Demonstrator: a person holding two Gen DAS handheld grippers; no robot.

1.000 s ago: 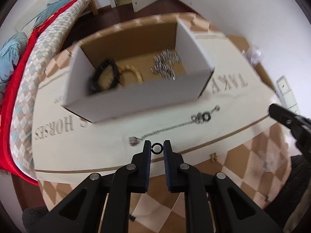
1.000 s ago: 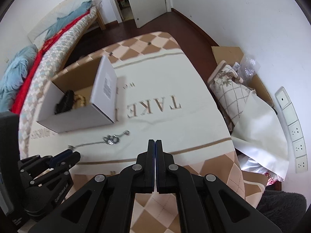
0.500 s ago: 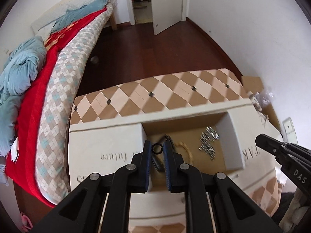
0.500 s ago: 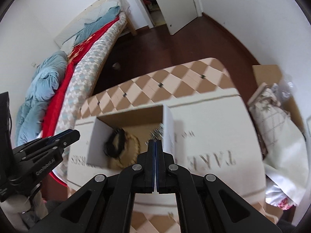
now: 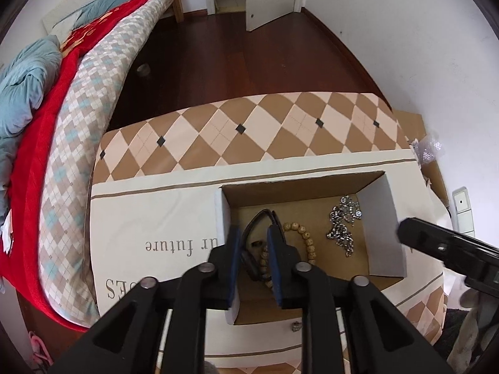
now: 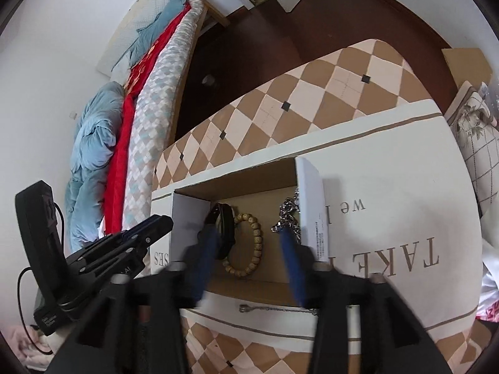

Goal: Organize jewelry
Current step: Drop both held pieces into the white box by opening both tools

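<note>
- Now the left gripper (image 5: 253, 243) is hanging spread over the cardboard box (image 5: 385, 218); the small black ring pinched a second ago is gone from its pads, presumably dropped among the bead bracelet (image 5: 307, 240) and silver chains (image 5: 343, 221).
- Meanwhile the right gripper (image 6: 249, 249), clamped before, is standing wide apart and empty.
- One chain (image 6: 277, 309) is waiting on the tablecloth (image 6: 405, 162), probably next.

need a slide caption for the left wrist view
Open left gripper above a cardboard box holding a bead bracelet, black band and silver chain.

Tablecloth (image 6: 405, 193) reads "TAKE", "we", "future".
</note>
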